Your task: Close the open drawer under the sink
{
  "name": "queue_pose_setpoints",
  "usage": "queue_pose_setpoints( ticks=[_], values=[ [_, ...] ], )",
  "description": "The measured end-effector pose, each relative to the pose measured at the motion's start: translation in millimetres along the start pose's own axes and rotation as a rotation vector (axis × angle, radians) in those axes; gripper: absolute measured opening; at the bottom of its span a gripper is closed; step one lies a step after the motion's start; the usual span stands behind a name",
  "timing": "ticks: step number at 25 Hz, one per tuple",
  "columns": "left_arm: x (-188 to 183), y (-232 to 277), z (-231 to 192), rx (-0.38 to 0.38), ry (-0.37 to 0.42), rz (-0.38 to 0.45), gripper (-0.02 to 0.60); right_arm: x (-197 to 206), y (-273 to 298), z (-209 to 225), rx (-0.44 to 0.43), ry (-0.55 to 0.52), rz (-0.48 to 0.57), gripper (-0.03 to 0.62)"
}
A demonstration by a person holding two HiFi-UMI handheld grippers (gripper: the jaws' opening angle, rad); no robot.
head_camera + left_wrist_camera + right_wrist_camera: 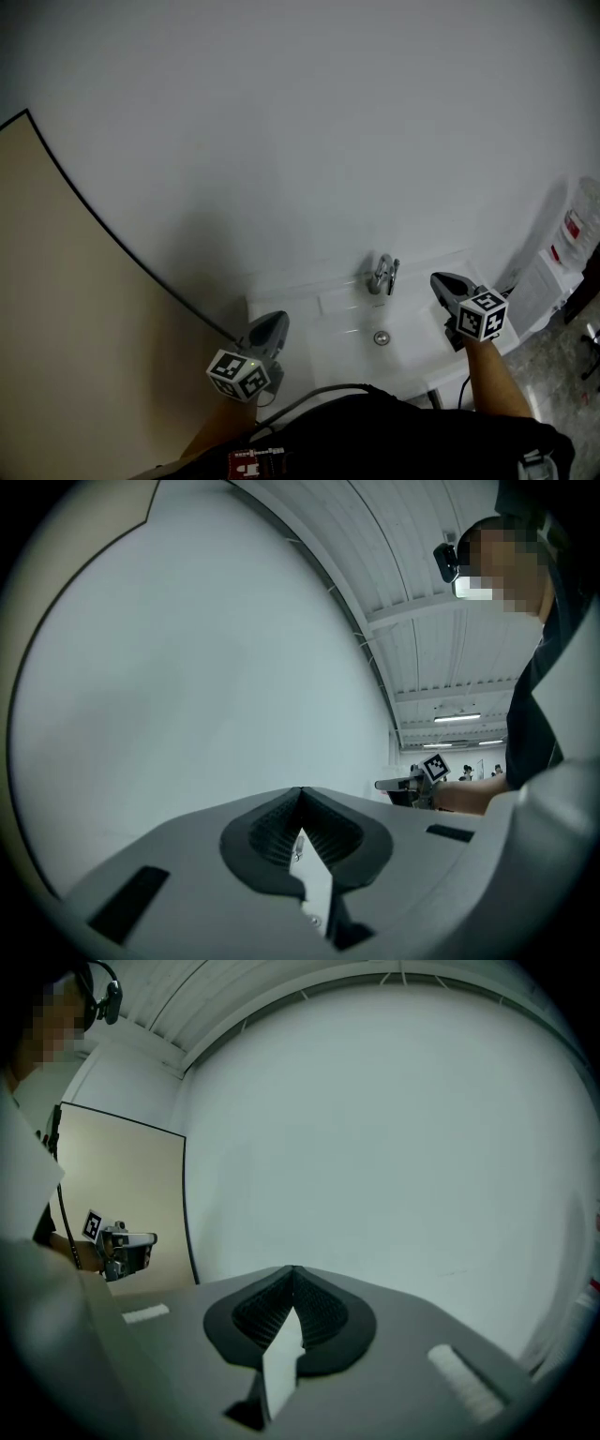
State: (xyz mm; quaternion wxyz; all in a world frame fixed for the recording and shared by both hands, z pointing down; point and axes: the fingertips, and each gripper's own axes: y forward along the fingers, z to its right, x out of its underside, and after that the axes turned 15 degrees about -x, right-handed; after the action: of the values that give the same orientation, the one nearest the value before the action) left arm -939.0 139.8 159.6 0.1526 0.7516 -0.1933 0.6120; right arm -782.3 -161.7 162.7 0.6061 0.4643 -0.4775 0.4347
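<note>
Raised level at either end of the white rectangular ceramic sink [328, 305]: grey left gripper [277, 322] and grey right gripper [444, 282], fingers [272, 832] clenched empty, seemingly for pushing. Open drawer out of sight beneath the sink.

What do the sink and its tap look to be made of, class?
Sink: probably glazed ceramic, possibly moulded resin; its surface is smooth, glossy white with soft highlights.
Tap: polished metal, likely chrome-plated; it is silvery with bright reflections.
</note>
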Motion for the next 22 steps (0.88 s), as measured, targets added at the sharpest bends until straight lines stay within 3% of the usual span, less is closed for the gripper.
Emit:
queue_pose_setpoints(
  ticks=[5, 10, 17, 22],
  values=[
    [3.1, 7.6, -35.0, -0.041, -0.016, 0.003, 0.000, 4.2, 34.1, 13.5, -0.015, 0.010, -0.018, 0.002],
    [12.4, 21.2, -50.5, -0.089, -0.029, 0.014, 0.000, 2.8, 66.7, 29.1, -0.083, -0.009, -0.028, 0.002],
    [14.9, 41.9, -35.2, -0.179, -0.027, 0.040, 0.000, -0.8, 104.9, 53.1, -0.256, -0.016, -0.020, 0.002],
    [21.1, 44.1, -26.2, -0.209, -0.045, 0.037, 0.000, -0.8, 106.7, 66.2, -0.289, -0.004, 0.039, 0.000]
  ],
)
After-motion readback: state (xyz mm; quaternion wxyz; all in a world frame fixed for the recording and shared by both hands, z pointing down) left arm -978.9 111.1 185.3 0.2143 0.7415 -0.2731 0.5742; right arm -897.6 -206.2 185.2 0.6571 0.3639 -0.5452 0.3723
